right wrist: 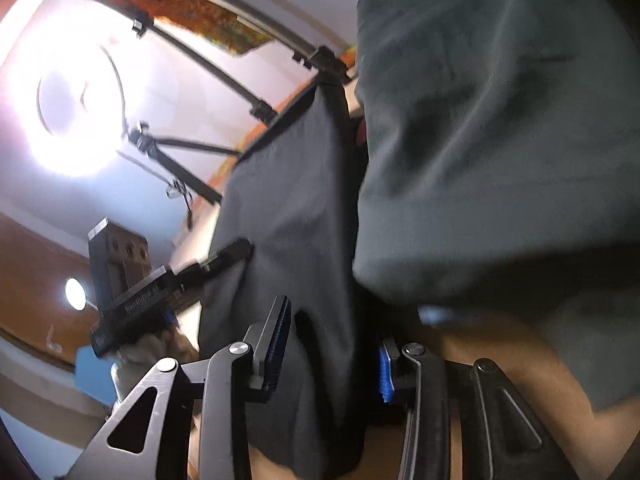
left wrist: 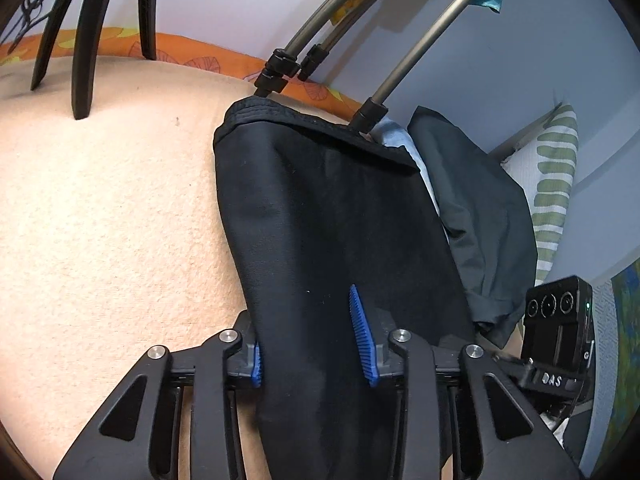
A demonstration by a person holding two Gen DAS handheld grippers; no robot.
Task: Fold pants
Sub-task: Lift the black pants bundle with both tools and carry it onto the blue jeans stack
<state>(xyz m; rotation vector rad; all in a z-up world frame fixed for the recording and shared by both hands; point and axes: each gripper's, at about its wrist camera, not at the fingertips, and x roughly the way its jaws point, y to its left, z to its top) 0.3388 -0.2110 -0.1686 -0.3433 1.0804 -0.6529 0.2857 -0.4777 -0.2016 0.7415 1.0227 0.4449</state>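
The black pants [left wrist: 320, 216] hang stretched over the beige blanket [left wrist: 100, 220], waistband at the far end near the tripod legs. My left gripper [left wrist: 312, 344] has its blue-padded fingers [left wrist: 362, 336] on either side of the cloth, which runs between them and drapes over the left one. In the right wrist view the same black pants [right wrist: 288, 216] hang between my right gripper's [right wrist: 332, 356] fingers, with the blue pad [right wrist: 385, 372] at the cloth's right edge. The view is tilted upward and blurred. The other gripper [right wrist: 132, 300] shows at the left there.
Grey tripod legs [left wrist: 420, 48] stand just behind the waistband. A dark green garment [left wrist: 480, 208] lies at the right, close above in the right wrist view [right wrist: 500, 120]. A striped pillow [left wrist: 556, 184] leans on the wall. Black chair legs [left wrist: 86, 60] stand at far left. A ring light [right wrist: 76, 96] glares.
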